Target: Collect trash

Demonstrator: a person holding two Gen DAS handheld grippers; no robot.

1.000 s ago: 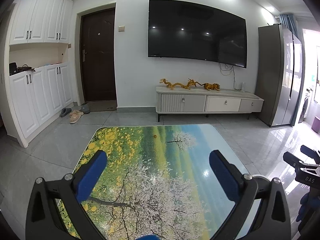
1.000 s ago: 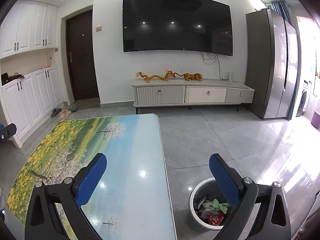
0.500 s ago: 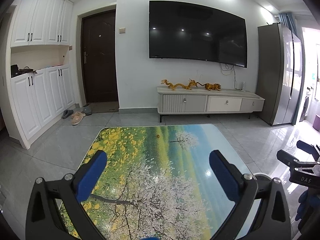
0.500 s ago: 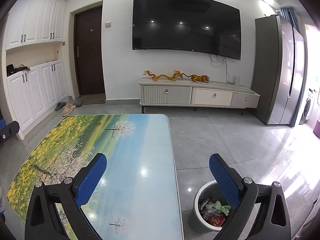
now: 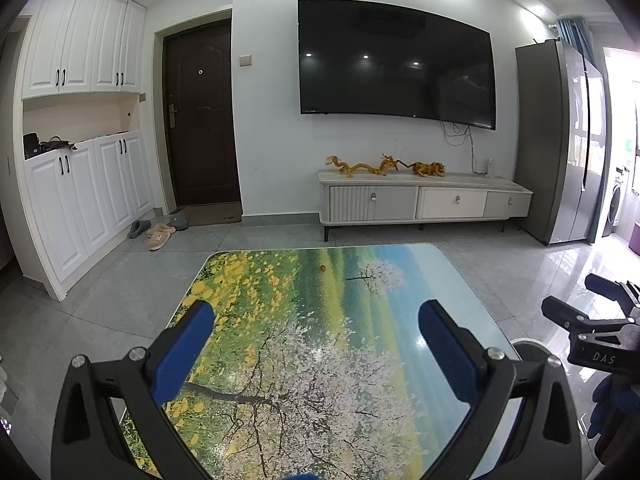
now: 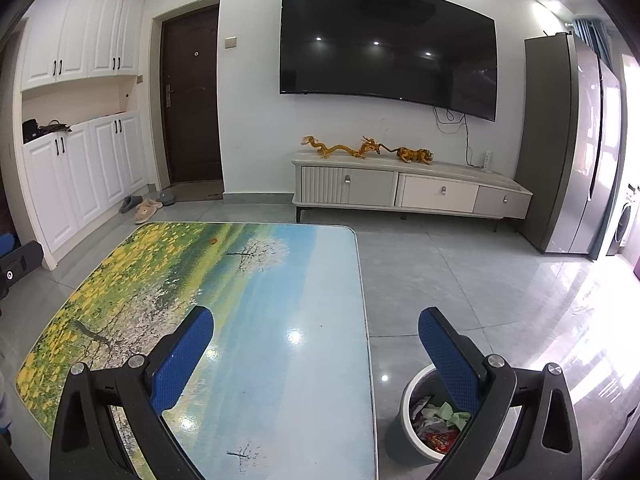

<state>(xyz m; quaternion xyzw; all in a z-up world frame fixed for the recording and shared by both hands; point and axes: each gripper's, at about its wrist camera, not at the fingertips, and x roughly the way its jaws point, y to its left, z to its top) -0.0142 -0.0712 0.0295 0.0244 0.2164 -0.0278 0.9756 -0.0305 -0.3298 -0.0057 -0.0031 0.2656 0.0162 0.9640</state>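
Observation:
A table [image 5: 320, 344] with a printed landscape top fills the near part of both views [image 6: 280, 360]. A small orange scrap [image 5: 322, 267] lies near its far edge, also in the right wrist view [image 6: 213, 240]. A round bin [image 6: 416, 396] holding wrappers and crumpled paper stands on the floor right of the table; its rim shows in the left wrist view [image 5: 528, 345]. My left gripper [image 5: 316, 328] is open and empty above the table. My right gripper [image 6: 316, 332] is open and empty above the table's right edge; it also shows at the right of the left wrist view [image 5: 576, 308].
A TV cabinet [image 5: 424, 200] with golden figurines stands against the far wall under a wall TV [image 5: 396, 64]. A tall fridge [image 5: 560, 144] is at the right. White cupboards [image 5: 80, 184], a dark door [image 5: 200, 112] and slippers [image 5: 158, 234] are at the left.
Both views have drifted slightly; the right wrist view has turned left, showing more of the table. Both grippers stay open and empty.

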